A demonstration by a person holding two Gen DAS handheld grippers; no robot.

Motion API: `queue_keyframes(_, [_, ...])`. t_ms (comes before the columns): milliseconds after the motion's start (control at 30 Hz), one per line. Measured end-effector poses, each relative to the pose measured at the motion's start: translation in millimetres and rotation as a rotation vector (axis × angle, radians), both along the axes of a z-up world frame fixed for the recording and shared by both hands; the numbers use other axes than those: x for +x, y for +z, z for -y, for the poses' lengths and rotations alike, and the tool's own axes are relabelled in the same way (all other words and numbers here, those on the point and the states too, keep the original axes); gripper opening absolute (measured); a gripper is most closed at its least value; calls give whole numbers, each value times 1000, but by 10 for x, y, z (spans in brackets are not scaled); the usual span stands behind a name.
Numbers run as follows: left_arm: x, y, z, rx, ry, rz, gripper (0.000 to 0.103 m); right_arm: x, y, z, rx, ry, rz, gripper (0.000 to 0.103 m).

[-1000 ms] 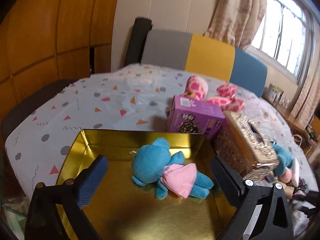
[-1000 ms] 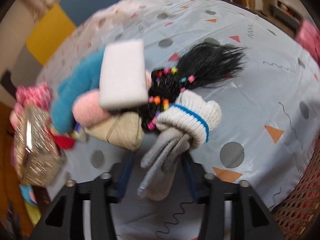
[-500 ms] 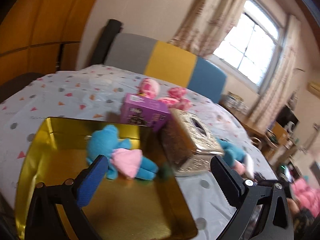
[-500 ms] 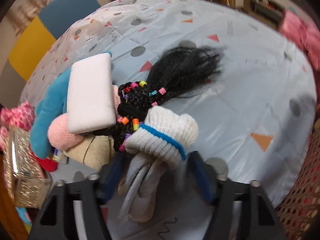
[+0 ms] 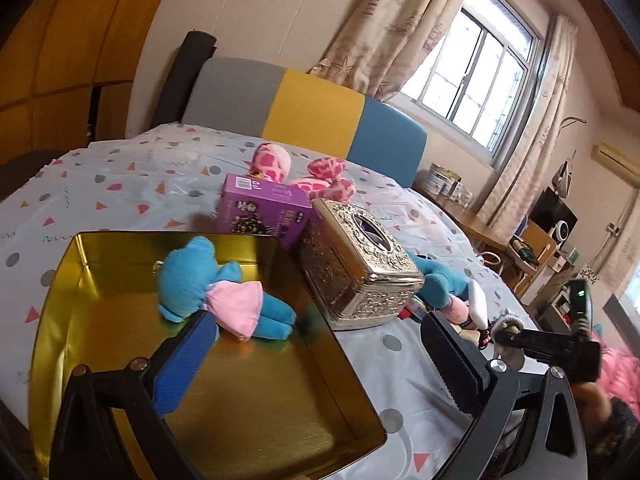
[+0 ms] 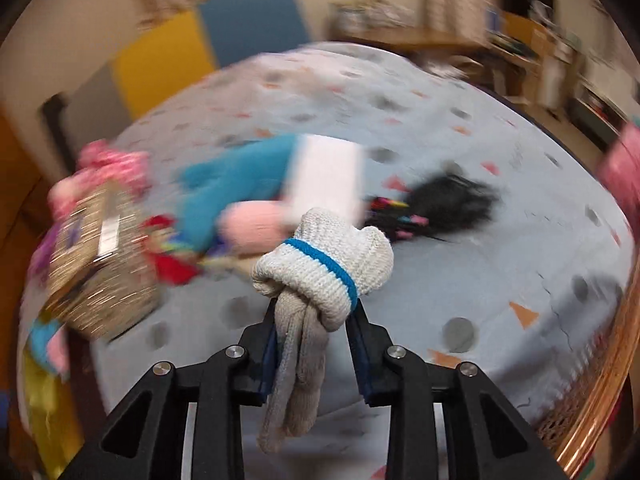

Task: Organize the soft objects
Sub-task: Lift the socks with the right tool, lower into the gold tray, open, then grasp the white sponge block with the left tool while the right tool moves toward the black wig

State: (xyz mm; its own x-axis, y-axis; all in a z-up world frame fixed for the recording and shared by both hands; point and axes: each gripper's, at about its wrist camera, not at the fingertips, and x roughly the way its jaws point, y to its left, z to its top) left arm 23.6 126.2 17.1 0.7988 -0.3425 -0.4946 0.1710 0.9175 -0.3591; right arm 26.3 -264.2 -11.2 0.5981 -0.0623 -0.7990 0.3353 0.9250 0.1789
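The rolled pair of cream knitted socks with a blue band point(image 6: 325, 264) is sitting between the blue-padded fingers of the right tool point(image 6: 314, 350), its grey toe ends dangling toward the camera. The jaws are closing on the bundle, and the pads appear to be pressing its sides, so the pickup step seems to be in hand; the bundle looks clear of the patterned desk cover point(image 6: 500, 280).

Just beyond it, a blue plush toy with a pink paw and a white sponge-like block point(image 6: 240, 188) is lying beside a black hair tuft with coloured beads point(image 6: 448, 204). Farther left, a gold embossed tissue box point(image 5: 356, 268) is standing next to the open gold metal tin point(image 5: 60, 288), which is already holding a small blue plush in a pink dress point(image 5: 216, 288).

The left tool point(image 5: 312, 364) is hovering spread over the tin's near right corner, gripping nothing.

The next move probably calls for carrying the socks left, past the tissue box, and releasing them on a bare part of the tin floor.
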Motion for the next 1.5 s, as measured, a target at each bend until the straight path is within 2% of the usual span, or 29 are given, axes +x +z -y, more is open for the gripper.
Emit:
queue_keyframes(133, [-18,-3,-116,-4,-1,-3,103,80,183,-545,89,292,41,31])
queue_keyframes(300, [-29,-62,-303,-57,-21,-90,103,254,307,-1405,132,590,42,31])
queue_keyframes(367, [16,-146,-386,-59,-15,-189,103,352,281,-1703,155,662,20,31])
queue_keyframes(500, [-82,-230,-595,-60,67,-191,103,488,163,-2216,188,759,-39,31])
queue_keyframes(567, [-170,-235,-754,-90,134,-143,103,557,63,-2427,188,784,-72,32])
queue_keyframes(667, [-227,-197,-888,-57,216,-110,103,602,-71,-2631,137,791,-97,36])
queue_keyframes(800, [-269,-173,-964,-22,263,-88,103,653,-201,-2697,105,779,-118,45])
queue_keyframes(867, [-260,-178,-943,10,273,-85,103,624,-185,-2639,103,772,-111,45])
queue_keyframes(1067, [-197,-196,-739,75,237,-94,103,491,-35,-2441,65,750,-40,47])
queue_keyframes(1200, [-186,-187,-573,123,193,-104,103,384,21,-2201,37,712,-11,62])
queue_keyframes(1333, [-184,-177,-387,191,169,-107,103,339,41,-1928,19,657,-4,62])
queue_keyframes(1500, [-184,-164,-211,220,134,-104,103,367,31,-1557,18,567,-5,62])
